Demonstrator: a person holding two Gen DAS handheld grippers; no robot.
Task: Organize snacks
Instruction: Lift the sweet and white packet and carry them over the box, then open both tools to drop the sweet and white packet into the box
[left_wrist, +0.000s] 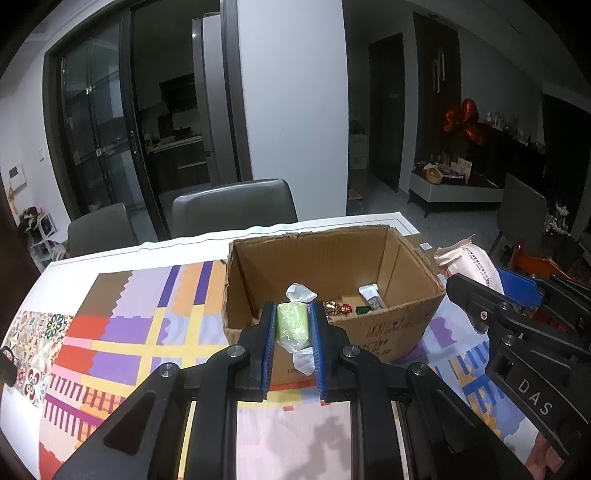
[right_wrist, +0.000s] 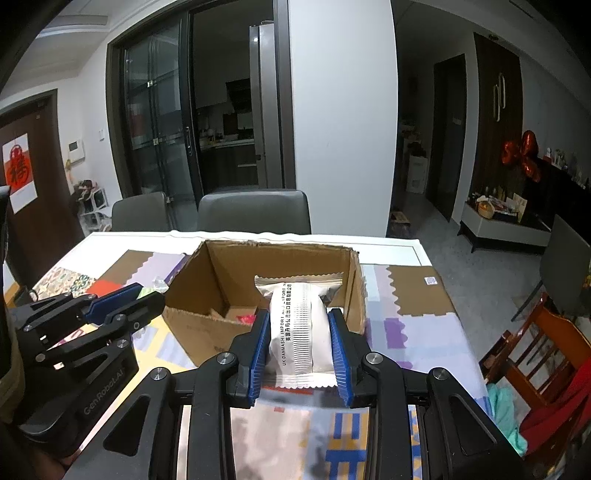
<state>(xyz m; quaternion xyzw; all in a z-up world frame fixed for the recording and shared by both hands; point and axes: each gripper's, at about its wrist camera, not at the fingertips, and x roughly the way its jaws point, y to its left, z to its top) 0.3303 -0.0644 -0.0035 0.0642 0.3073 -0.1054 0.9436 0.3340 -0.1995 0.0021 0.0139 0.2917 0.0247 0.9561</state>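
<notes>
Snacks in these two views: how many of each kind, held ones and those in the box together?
Green candy in clear wrap, in the left gripper: 1
White packets, one in the right gripper, one in the box: 2
Small foil candies in the box: about 3
Total: about 6

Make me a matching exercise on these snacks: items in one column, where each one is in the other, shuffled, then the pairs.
Items:
1. green candy
2. white packet
3. gold-and-red candies

Places:
A. on the floor of the cardboard box
B. clamped in the left gripper
C. clamped in the right gripper

Pairs: 1-B, 2-C, 3-A
</notes>
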